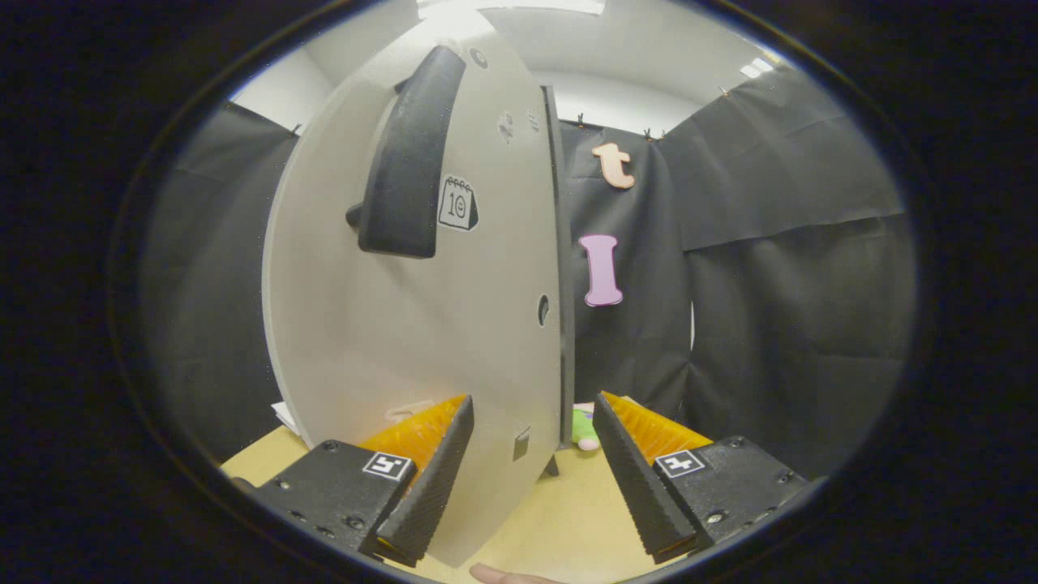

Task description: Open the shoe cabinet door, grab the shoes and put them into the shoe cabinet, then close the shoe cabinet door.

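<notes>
The biggest thing in front of you is the black cloth wall [778,268] of the booth. It hangs all the way round the back and both sides.

Next comes the shoe cabinet door [405,324]. It is a big pale grey board, and it stands up tall, right in front of your gripper [531,478]. You see its flat face, and its dark right edge runs up and down just past the gap between the fingers. The bottom corner of the door reaches down between the two fingers, closer to the left one.

The wooden table [559,527] is tan and lies under the door and the fingers.

High up on the door is a long dark handle [409,158]. It sticks out from the board and leans a bit. Right beside it is a small calendar sticker [457,203].

Your gripper is wide open. The two fingers are far apart and hold nothing. The left finger [426,487] sits in front of the door face, but you cannot tell if it touches it.

A small green and pink thing [584,428] peeks out behind the door edge, on the table. It is too hidden to tell what it is.

A fingertip [507,575] shows at the very bottom, between the fingers.
</notes>
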Demonstrator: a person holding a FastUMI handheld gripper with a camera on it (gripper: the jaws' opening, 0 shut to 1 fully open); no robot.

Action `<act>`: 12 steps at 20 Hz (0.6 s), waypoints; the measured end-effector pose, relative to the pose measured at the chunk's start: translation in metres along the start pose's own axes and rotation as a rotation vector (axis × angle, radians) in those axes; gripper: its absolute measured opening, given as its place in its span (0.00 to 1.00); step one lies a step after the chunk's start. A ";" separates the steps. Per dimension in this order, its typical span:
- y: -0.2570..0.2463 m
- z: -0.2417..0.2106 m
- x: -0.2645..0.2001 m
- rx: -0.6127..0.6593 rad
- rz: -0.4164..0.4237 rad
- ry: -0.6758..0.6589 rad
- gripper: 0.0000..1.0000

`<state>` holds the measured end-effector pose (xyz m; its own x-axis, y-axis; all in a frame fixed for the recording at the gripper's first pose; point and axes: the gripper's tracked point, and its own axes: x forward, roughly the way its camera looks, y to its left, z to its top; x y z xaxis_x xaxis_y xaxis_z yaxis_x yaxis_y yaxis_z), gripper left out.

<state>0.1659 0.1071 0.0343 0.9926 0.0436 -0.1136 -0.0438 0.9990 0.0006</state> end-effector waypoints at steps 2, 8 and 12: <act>0.010 -0.005 0.005 -0.017 0.000 0.006 0.94; 0.035 0.002 0.019 -0.042 0.067 -0.012 0.94; 0.049 0.014 0.014 -0.065 0.121 -0.012 0.94</act>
<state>0.1797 0.1566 0.0462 0.9808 0.1643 -0.1047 -0.1703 0.9841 -0.0513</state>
